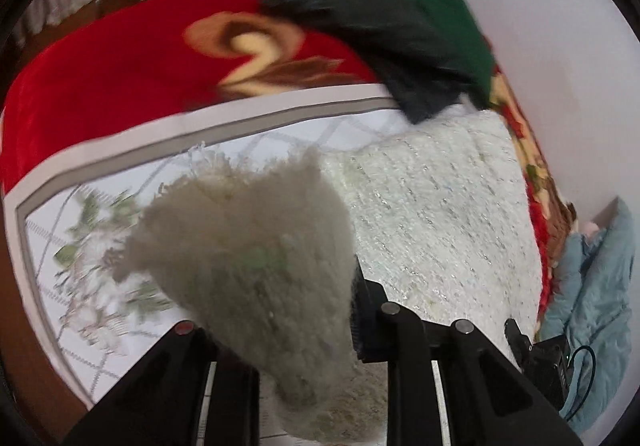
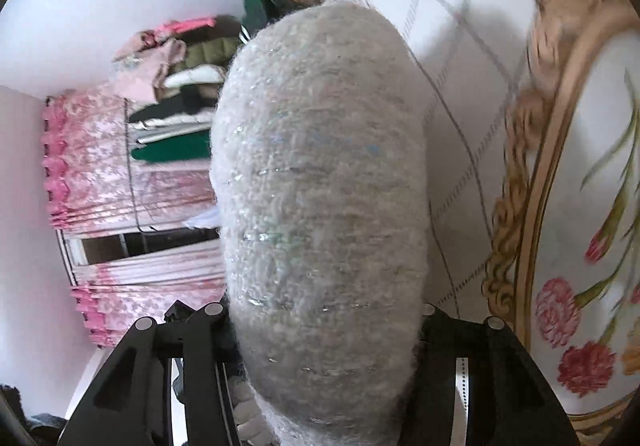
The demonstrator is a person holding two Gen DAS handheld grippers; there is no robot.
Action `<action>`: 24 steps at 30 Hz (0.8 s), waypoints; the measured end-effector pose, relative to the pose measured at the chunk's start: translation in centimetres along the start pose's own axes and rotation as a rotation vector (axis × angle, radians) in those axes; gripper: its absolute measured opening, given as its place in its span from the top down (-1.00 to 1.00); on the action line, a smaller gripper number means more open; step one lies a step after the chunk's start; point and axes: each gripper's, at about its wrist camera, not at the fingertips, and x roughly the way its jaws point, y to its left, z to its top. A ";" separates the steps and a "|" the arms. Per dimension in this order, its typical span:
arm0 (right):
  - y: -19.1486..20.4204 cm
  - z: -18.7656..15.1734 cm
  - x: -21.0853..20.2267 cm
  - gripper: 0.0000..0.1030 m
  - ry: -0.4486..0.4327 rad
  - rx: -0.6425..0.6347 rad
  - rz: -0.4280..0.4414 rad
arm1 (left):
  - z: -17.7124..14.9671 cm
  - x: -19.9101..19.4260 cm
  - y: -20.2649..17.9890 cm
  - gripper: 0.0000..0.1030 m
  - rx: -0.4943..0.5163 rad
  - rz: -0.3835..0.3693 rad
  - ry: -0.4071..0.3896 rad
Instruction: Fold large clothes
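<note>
left tool [image 1: 320,326]: clamped on a fuzzy white sweater [image 1: 440,206] fold | right tool [image 2: 320,346]: gripped the same sweater | sweater lay on bed [image 1: 100,86], dark green clothes [image 1: 400,42] at 12 o'clock

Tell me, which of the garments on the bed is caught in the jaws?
The fluffy white sweater, bunched up between the jaws in both views. The dark green garment and the blue jacket lie untouched.

Dark clothes [image 1: 400,42] block bed's far corner; red blanket [image 1: 120,78] bare.
</note>
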 end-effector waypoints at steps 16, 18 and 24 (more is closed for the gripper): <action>-2.5 21.9 -27.8 -0.02 -0.311 0.027 -0.009 | 0.1 16.9 -27.6 0.67 0.291 -0.150 0.078; -4.8 25.7 -30.5 -0.02 -0.317 0.043 -0.025 | -0.7 19.6 -29.6 0.66 0.329 -0.130 0.099; -9.7 32.4 -34.3 -0.12 -0.278 0.056 -0.086 | -2.8 24.7 -32.9 0.59 0.434 -0.047 0.159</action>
